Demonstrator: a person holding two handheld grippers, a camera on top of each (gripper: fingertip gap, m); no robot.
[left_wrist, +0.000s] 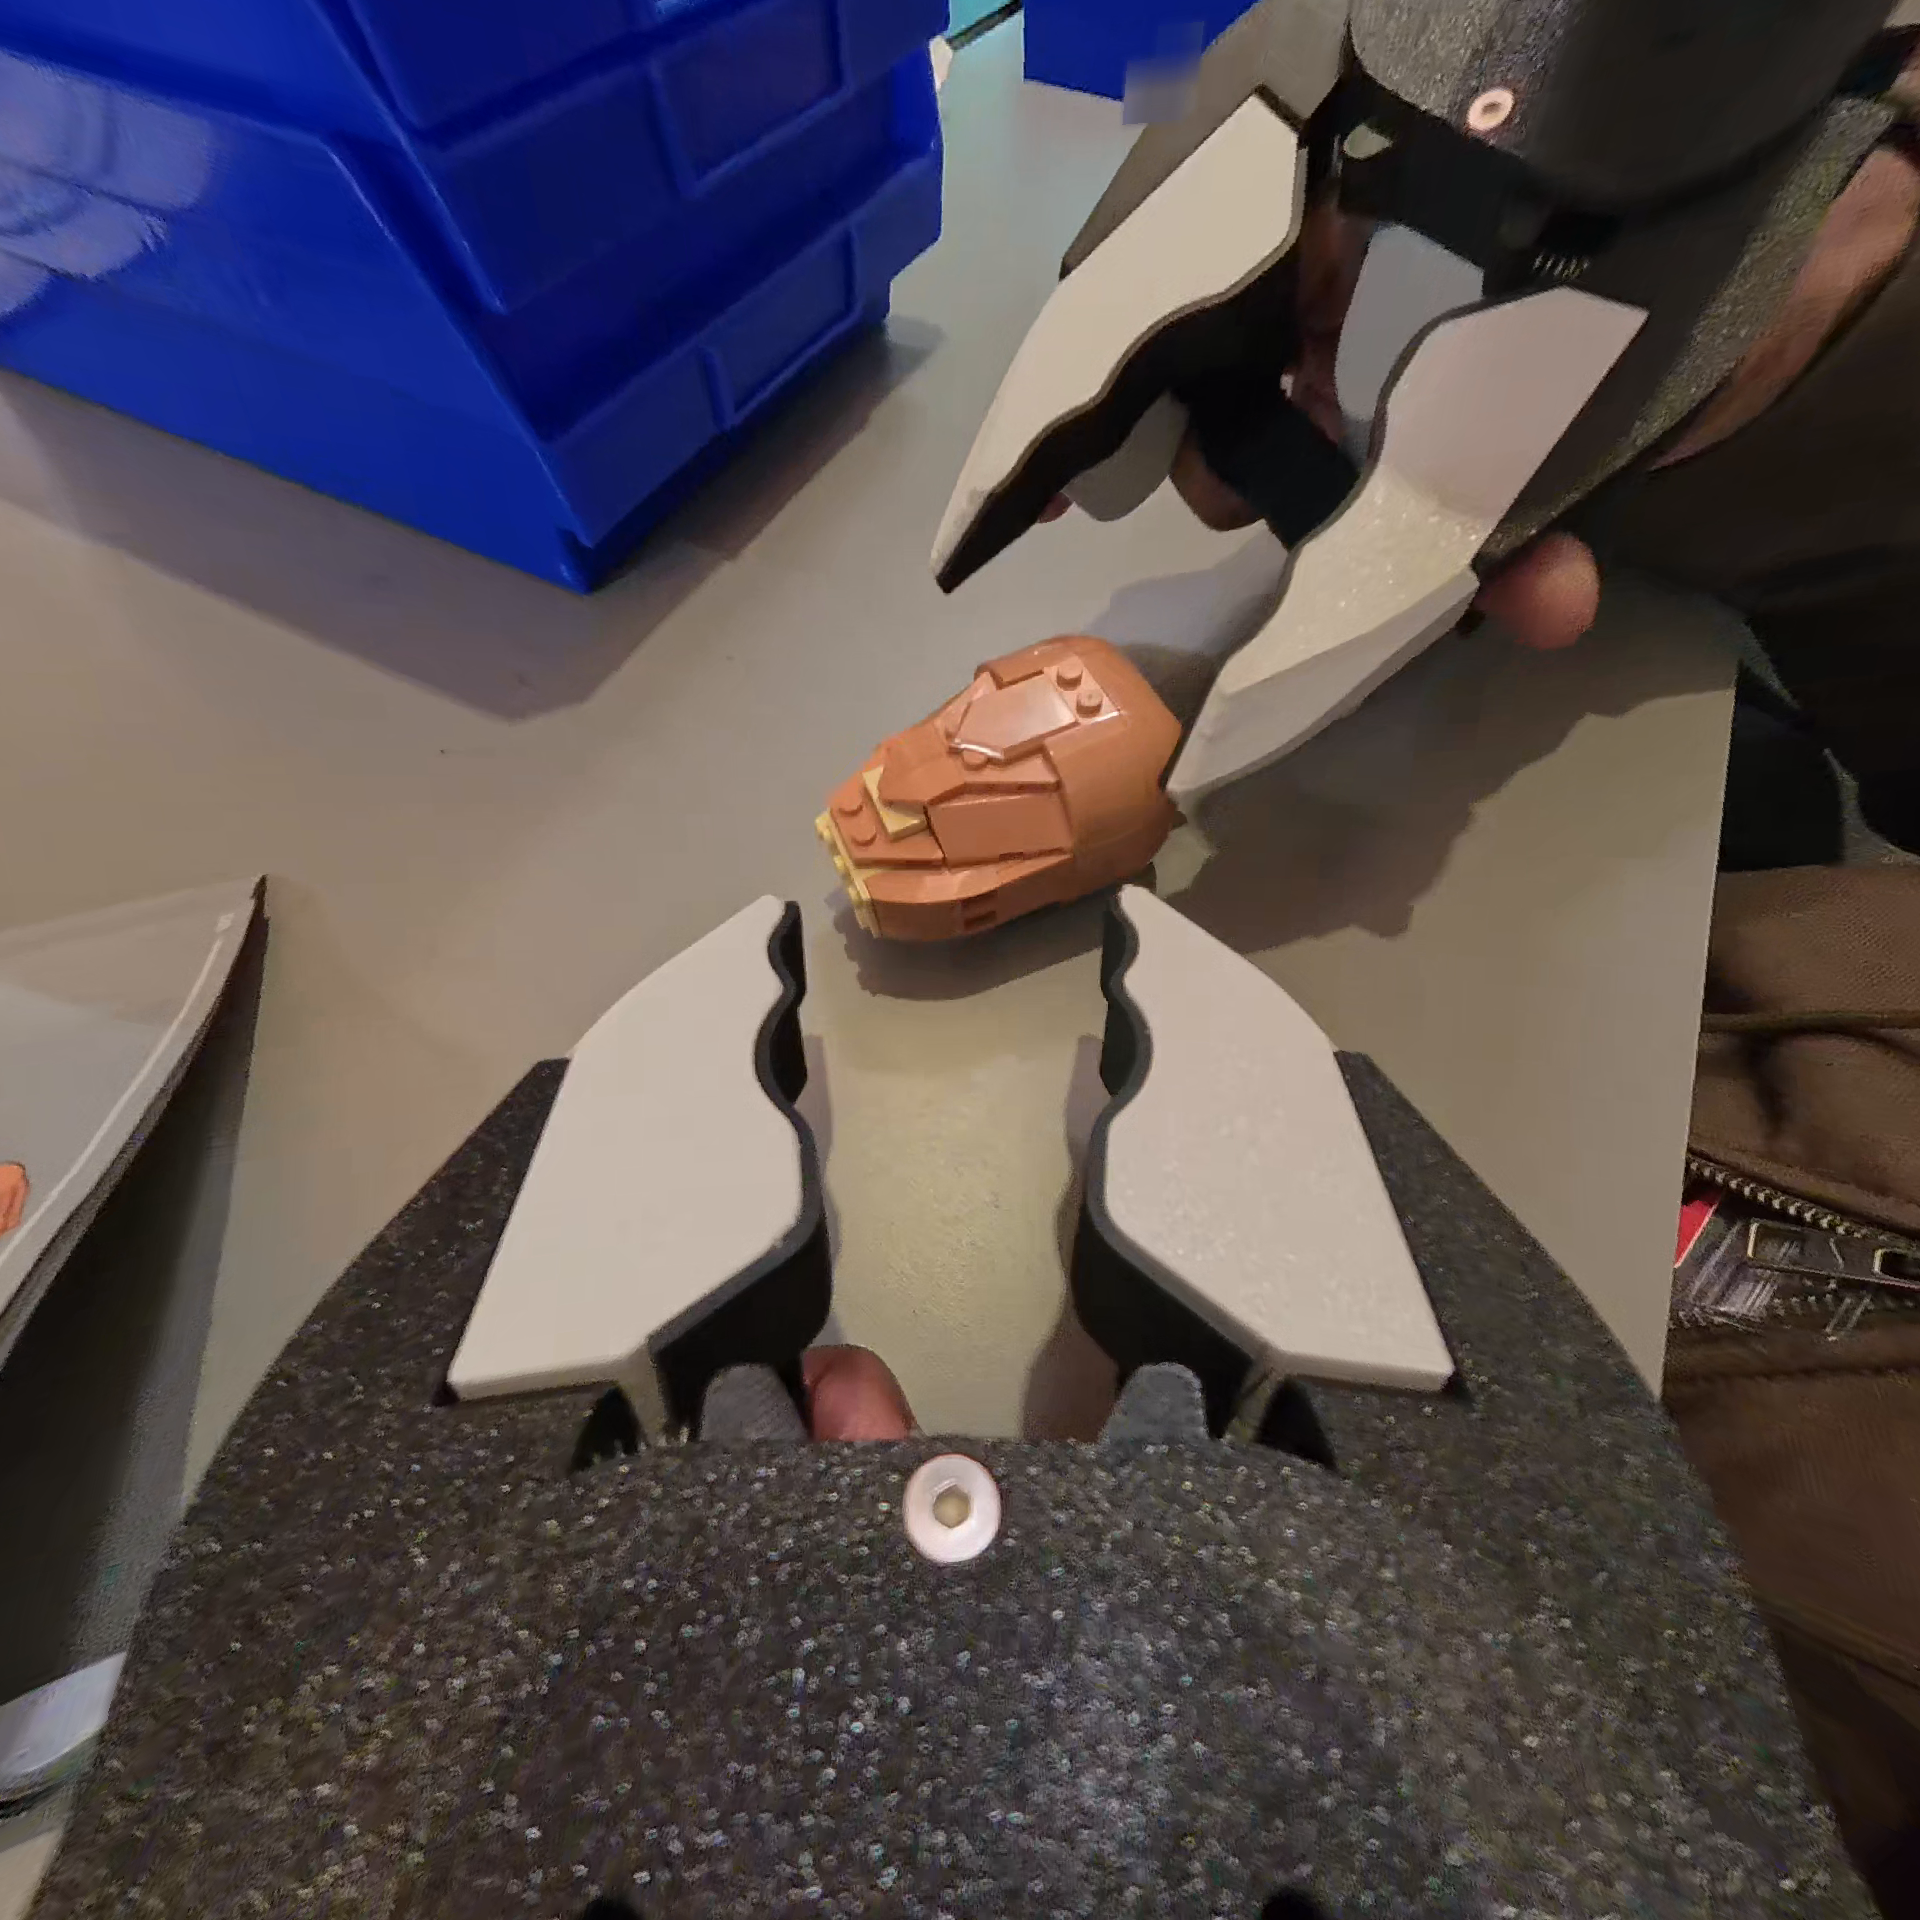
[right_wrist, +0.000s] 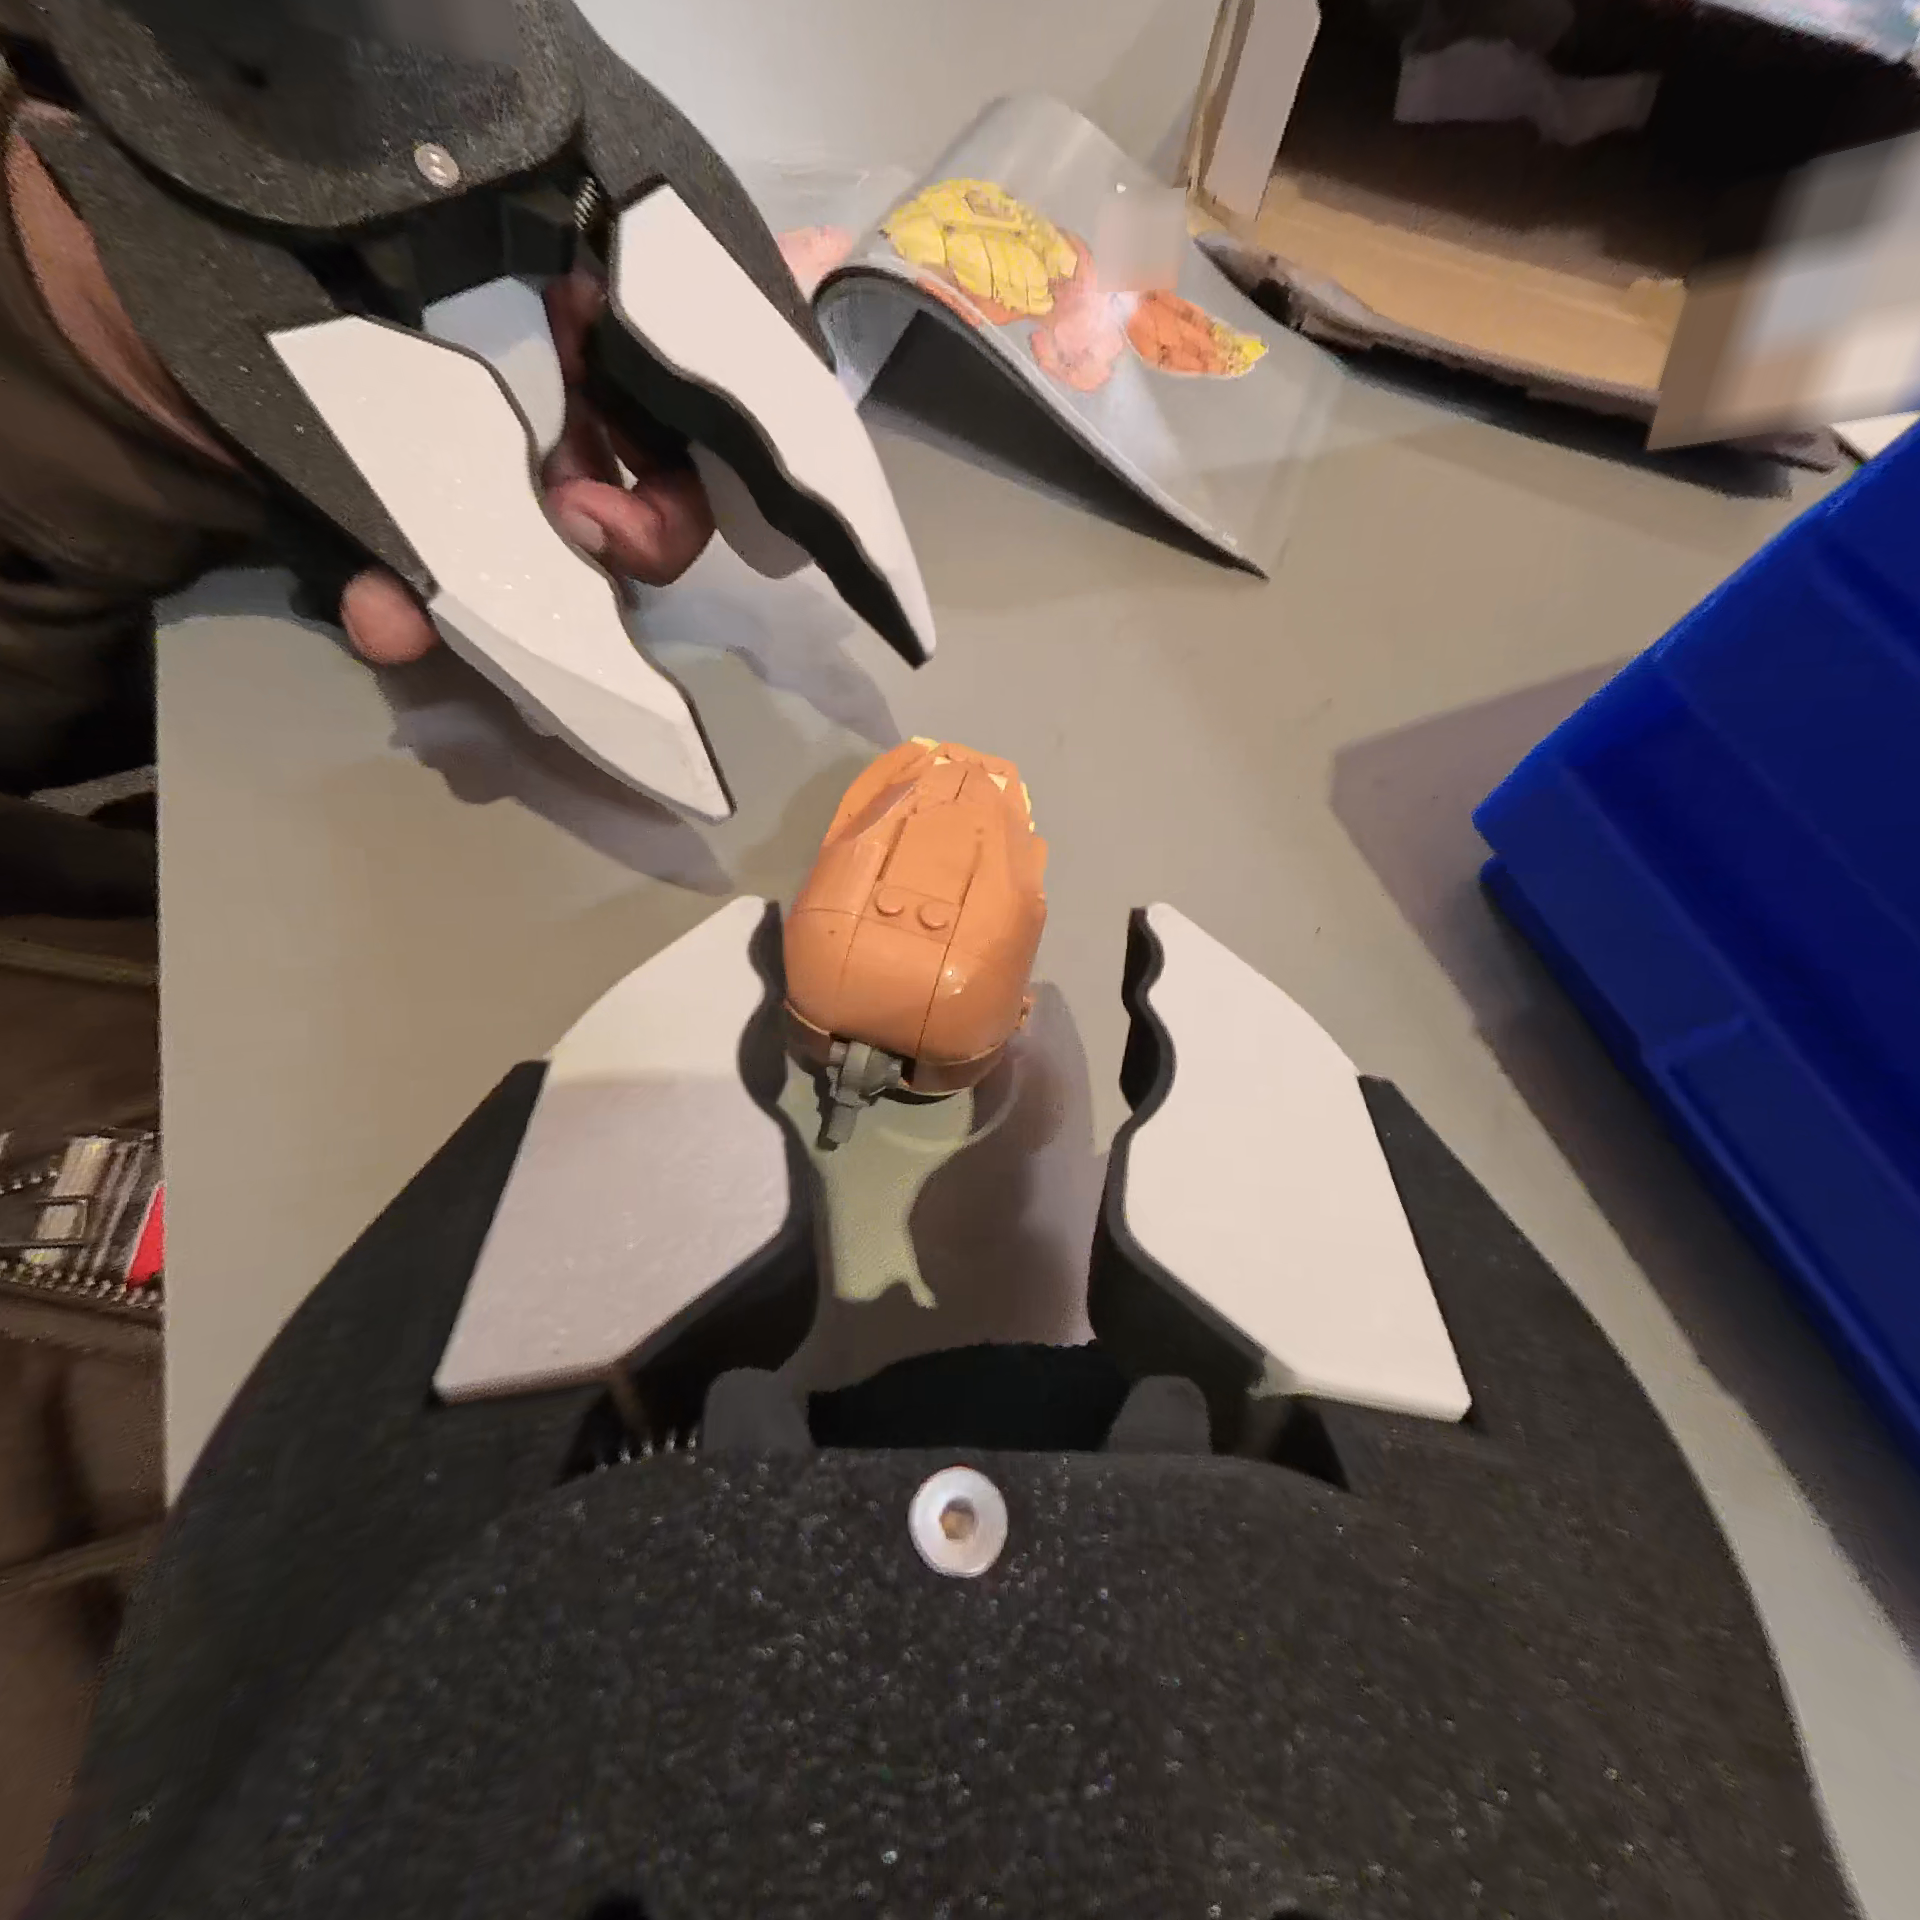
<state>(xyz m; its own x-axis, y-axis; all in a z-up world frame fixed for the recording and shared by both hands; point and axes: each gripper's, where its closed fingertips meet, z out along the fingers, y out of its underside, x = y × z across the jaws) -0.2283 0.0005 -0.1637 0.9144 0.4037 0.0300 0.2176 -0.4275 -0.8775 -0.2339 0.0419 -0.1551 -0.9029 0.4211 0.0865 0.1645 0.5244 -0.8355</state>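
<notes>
1. The left hand-held gripper (left_wrist: 951, 914) is held wide apart and empty, just before a brown brick-built model (left_wrist: 1003, 790) on the grey tabletop (left_wrist: 416, 790).
2. The right hand-held gripper (right_wrist: 951, 920) is spread wide, the model's rear lying loose between its fingertips.
3. Blue bins (left_wrist: 468, 239) are seen at 11 o'clock.
4. No readable writing is found on the open booklet (right_wrist: 1091, 343).

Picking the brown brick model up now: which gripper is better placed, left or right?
Right, probably. The right gripper is open with the brown brick model already between its fingertips; the left gripper, also open, sits just short of it.
</notes>
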